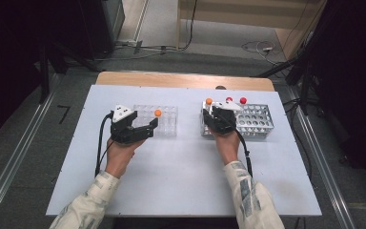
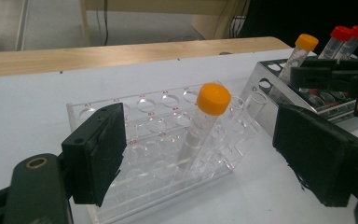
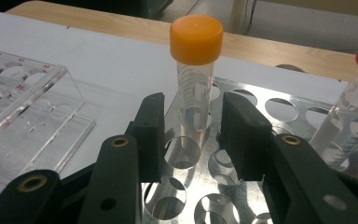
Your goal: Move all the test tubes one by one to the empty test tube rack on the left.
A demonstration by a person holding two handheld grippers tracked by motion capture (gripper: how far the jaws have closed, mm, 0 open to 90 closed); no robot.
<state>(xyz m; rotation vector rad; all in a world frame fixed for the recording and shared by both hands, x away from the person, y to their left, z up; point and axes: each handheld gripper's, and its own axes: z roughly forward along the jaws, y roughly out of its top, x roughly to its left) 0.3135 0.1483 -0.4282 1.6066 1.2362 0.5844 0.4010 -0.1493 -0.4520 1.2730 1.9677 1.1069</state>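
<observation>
Right gripper [image 3: 191,135] closing in on orange-capped tube [image 3: 195,79], jaws apart, not yet clamped.
Left gripper [image 2: 196,158] gapes empty; yank crooked and you'll jam the tube in the metal rack [image 3: 279,112].

The rack [image 3: 307,116] under the right claw [image 3: 193,135] is shiny perforated metal; the other rack [image 2: 158,140] is clear glossy plastic. The tubes [image 3: 195,93] are see-through plastic with smooth orange caps (slightly satin). The table [image 1: 181,176] looks matt, with a wood edge.
</observation>
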